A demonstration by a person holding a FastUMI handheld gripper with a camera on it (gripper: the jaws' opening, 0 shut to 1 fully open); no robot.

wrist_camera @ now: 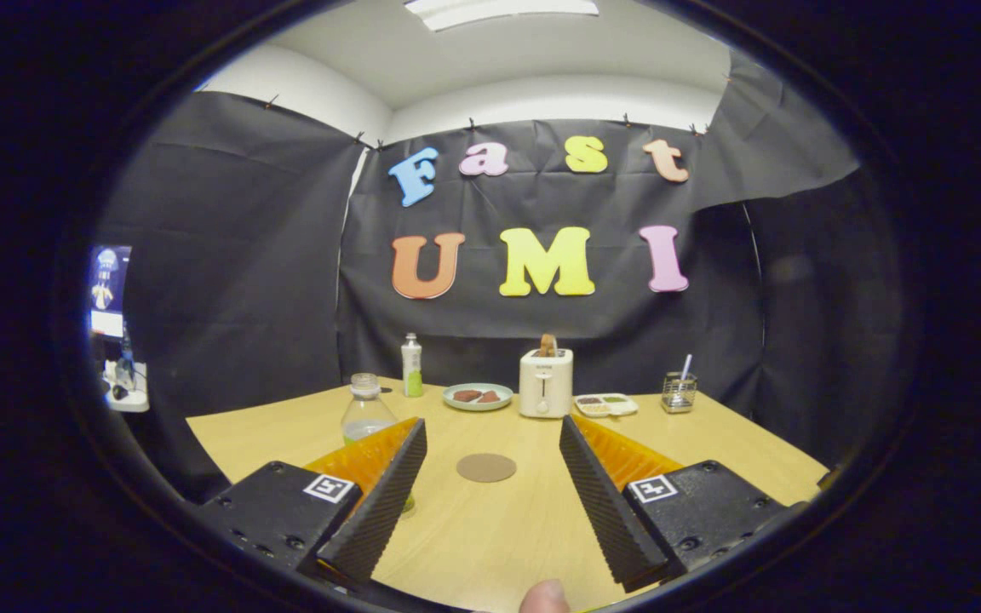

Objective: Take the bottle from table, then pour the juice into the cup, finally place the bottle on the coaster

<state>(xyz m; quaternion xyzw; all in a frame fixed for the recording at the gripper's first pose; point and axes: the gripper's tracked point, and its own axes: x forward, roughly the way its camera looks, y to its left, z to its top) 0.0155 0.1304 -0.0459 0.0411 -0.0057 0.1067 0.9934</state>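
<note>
A wooden table (473, 528) inside a black-draped booth is seen from above the gripper (490, 502), whose two ribbed black fingers (375, 511) are spread wide apart at the bottom of the frame, with nothing held between them. The round brown coaster (486, 467) is seen lying flat on the tabletop at the centre of the frame, in the gap between the fingers and a little beyond their tips. The clear bottle (365, 413), with a pale cap and a little greenish juice at its bottom, is seen upright left of centre, just behind the left finger, which hides its lower part; whether finger and bottle touch cannot be told. Farther back, near the far edge of the table, a row of things is lined up across the middle of the frame: a slim white bottle with a green base (411, 366) at the left, then a pale green plate (478, 396) carrying dark slices, then a white toaster (546, 383) with a slice standing out of its slot, then a small white tray (605, 404) with dark and green portions, and at the right a wire holder (679, 392) with a utensil handle sticking up. A lit screen (107, 289) is glimpsed at the far left of the frame, beyond the cloth. A fingertip (544, 596) is caught at the very bottom of the frame, below the fingers. A ceiling light (499, 10) is seen at the top.
</note>
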